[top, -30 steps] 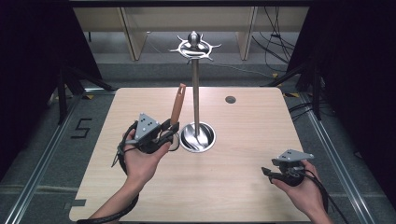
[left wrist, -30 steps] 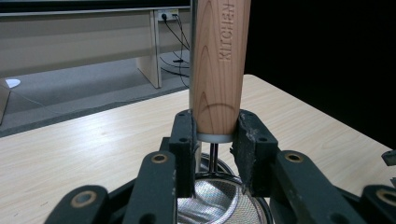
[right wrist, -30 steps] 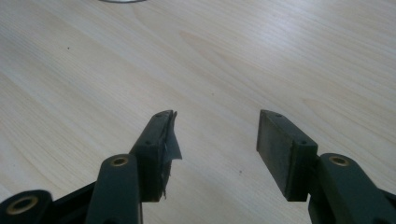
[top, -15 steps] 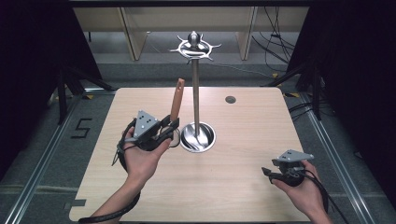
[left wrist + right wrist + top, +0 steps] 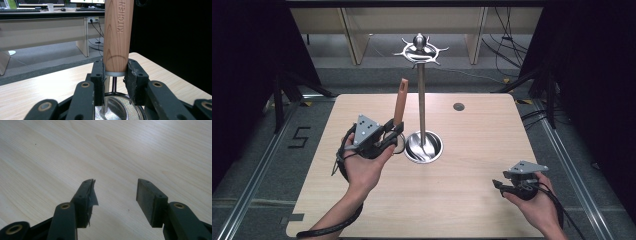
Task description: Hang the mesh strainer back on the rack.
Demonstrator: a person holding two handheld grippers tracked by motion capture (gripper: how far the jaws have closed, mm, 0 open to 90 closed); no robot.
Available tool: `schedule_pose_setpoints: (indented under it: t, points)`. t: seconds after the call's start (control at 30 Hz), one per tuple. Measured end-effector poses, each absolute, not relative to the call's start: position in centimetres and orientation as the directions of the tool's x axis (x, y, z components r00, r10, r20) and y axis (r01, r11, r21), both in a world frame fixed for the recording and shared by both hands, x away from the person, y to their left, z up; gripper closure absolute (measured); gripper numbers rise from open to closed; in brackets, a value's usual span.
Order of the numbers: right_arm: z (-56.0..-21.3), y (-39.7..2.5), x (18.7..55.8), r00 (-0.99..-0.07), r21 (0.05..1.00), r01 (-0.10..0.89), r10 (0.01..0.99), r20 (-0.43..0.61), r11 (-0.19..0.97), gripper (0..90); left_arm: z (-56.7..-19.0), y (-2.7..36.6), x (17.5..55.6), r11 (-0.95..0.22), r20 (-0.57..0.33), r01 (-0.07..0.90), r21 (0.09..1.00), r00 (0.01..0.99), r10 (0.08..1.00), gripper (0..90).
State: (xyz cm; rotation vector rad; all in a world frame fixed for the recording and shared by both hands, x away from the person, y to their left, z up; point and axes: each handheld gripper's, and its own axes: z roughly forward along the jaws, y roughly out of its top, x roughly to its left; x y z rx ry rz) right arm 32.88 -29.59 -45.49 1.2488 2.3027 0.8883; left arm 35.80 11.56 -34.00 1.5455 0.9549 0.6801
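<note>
A: Left gripper [image 5: 393,131] status at this frame?

B: It was clamped on the lower end of a wooden handle [image 5: 400,101]. In the left gripper view the jaws pressed both sides of the handle [image 5: 117,37], just above a pale collar at its base. The word KITCHEN was stamped on the wood. The handle stood nearly upright, tilted slightly to the right in the high view.

A: Position on the table [image 5: 472,195]?

B: Left of centre, the gripper just beside the round metal base [image 5: 424,147] of the stand. The stand's thin pole [image 5: 421,100] rose from that base to a ring of hooks [image 5: 420,49] at the top. The handle's top sat below the hooks and to their left, apart from the pole. A shiny mesh surface [image 5: 120,107] showed under the jaws in the left gripper view; could not tell whether it belonged to the utensil or the base.

A: Right gripper [image 5: 498,184]?

B: Held low at the near right corner of the table, well apart from the stand. In the right gripper view its jaws [image 5: 116,192] stood wide with bare wood between them, holding nothing. A torn strip hung off the left pad [image 5: 92,195].
</note>
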Motion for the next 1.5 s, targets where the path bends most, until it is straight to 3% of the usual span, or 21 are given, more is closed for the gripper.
schedule_pose_setpoints:
  t: [1.5]
  points:
    - [-45.7,-29.6,32.9,-0.546,0.681,0.597,0.837,-0.040,0.423,48.2,-31.5,10.8,36.3,0.020,-0.081,0.128,0.992,0.492,0.867,69.5]
